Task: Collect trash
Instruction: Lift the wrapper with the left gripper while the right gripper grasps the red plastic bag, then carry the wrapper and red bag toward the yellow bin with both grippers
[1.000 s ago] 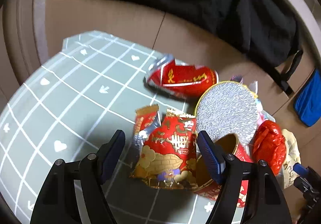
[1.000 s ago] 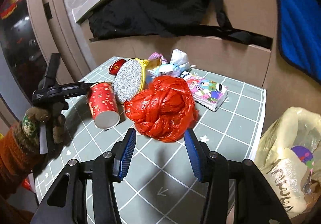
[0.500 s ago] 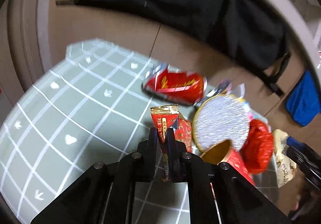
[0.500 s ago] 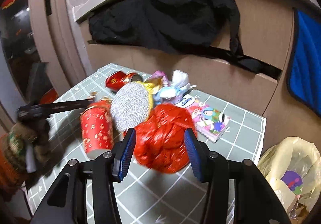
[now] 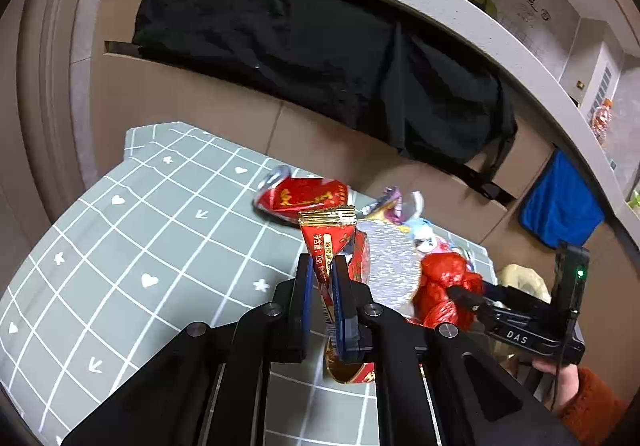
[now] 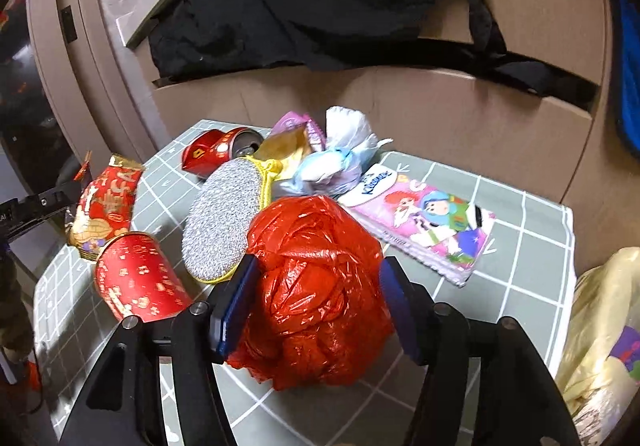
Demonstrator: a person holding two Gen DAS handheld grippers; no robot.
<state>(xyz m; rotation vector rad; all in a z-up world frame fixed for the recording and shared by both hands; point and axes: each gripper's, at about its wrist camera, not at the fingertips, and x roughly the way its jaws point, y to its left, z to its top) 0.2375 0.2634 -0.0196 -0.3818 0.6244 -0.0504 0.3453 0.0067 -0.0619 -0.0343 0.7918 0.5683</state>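
Note:
My left gripper (image 5: 320, 286) is shut on a red and gold snack packet (image 5: 327, 238) and holds it above the green grid tablecloth (image 5: 168, 230); the packet also shows in the right wrist view (image 6: 106, 202). My right gripper (image 6: 320, 298) is open, its jaws on either side of a crumpled red plastic bag (image 6: 316, 294), which also shows in the left wrist view (image 5: 440, 286). A red paper cup (image 6: 136, 282) lies on its side at the left. A crushed red can (image 6: 216, 154) lies at the back.
A round silver scrub pad (image 6: 224, 218), a tissue pack with cartoon print (image 6: 424, 222), a white-blue wad (image 6: 340, 162) and foil wrappers (image 6: 292, 134) lie on the table. A yellow trash bag (image 6: 600, 326) hangs off the right edge. Black cloth (image 5: 320, 54) drapes behind.
My left gripper closed on the snack packet and lifted it off the table. My right gripper moved forward so its open jaws straddle the red plastic bag.

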